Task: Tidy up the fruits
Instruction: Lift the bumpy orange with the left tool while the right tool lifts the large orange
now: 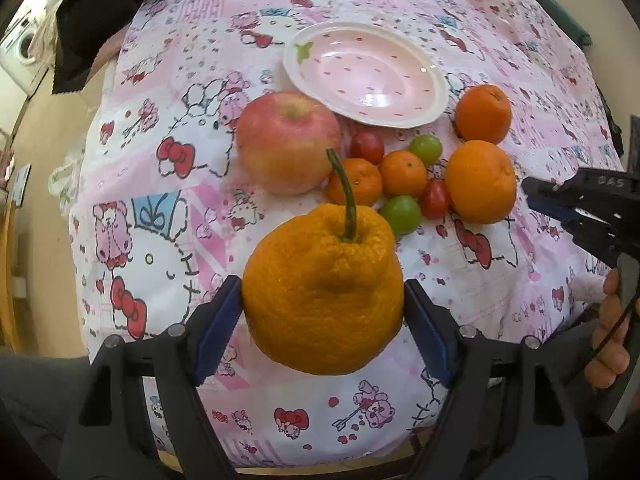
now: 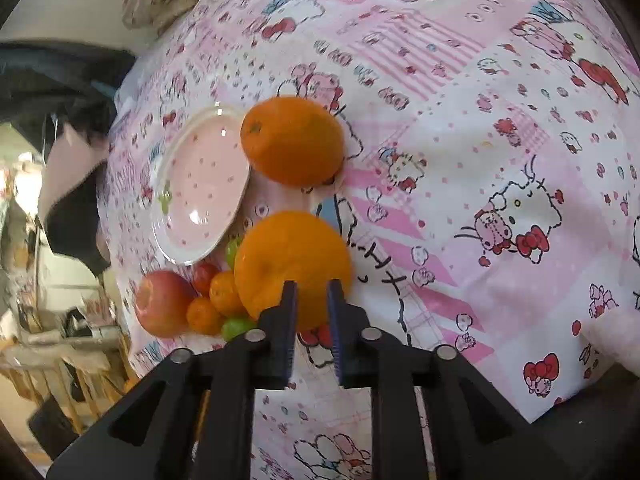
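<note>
**One big bumpy orange in the claw, plate still bare**

The left claw (image 1: pixel 322 300) is clamped on a large bumpy orange with a green stalk (image 1: pixel 322 288), one blue pad pressed to each side, filling the lower middle of its camera's view and seemingly held clear of the patterned cloth (image 1: pixel 160 208). Just above it in that view lies the heap still to be sorted: a red apple (image 1: pixel 288 142), two small oranges (image 1: pixel 356 180), two green grapes (image 1: pixel 401 214), two little red tomatoes (image 1: pixel 367 147) and two mid-sized oranges (image 1: pixel 481 181) at centre right. Above them, upper middle, sits the pink plate (image 1: pixel 404 120), with nothing in it.

The right claw (image 2: pixel 312 292) shows at the bottom middle of its own view with its jaws drawn narrow and nothing between them; one mid-sized orange lies beyond the tips, not gripped. In the left view this claw comes in from the right edge, a hand (image 1: pixel 608 332) on its grip.

To my eye the job has barely begun: one fruit is in a claw, none is on the plate, and all the rest wait on the cloth.
</note>
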`<action>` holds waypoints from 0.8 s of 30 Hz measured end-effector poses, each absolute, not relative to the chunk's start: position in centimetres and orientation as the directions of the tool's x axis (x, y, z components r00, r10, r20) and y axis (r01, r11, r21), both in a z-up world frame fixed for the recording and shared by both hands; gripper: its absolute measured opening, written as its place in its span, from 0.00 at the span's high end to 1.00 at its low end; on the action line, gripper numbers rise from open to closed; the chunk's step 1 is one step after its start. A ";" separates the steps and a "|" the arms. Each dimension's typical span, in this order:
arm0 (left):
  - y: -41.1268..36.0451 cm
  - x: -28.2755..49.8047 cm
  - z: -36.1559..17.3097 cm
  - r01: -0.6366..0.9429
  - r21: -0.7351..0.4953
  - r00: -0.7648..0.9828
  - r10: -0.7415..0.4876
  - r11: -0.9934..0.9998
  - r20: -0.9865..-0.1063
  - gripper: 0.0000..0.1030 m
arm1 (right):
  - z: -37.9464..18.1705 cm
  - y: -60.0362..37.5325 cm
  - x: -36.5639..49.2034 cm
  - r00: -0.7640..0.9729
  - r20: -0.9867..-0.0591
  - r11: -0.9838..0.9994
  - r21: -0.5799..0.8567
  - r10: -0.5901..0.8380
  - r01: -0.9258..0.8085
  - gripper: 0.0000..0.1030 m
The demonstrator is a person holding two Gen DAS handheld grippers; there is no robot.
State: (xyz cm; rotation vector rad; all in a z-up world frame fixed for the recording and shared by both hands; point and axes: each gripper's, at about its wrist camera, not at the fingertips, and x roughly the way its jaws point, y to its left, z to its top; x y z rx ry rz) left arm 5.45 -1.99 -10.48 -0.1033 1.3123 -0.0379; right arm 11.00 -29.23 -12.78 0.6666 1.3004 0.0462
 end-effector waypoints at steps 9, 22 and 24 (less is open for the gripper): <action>-0.9 5.7 -10.9 -0.074 -0.141 0.234 -0.121 0.987 -0.965 0.26 | -15.4 -27.8 13.1 0.261 -0.864 0.773 0.503 0.431 0.386 0.24; -1.4 6.2 -11.3 -0.076 -0.151 0.213 -0.132 0.986 -0.968 0.25 | -18.6 -23.8 15.3 0.173 -0.944 0.902 0.321 0.281 0.288 0.18; -1.4 6.3 -11.4 -0.078 -0.147 0.211 -0.128 0.986 -0.969 0.25 | -18.3 -23.7 15.3 0.178 -0.944 0.909 0.317 0.277 0.269 0.20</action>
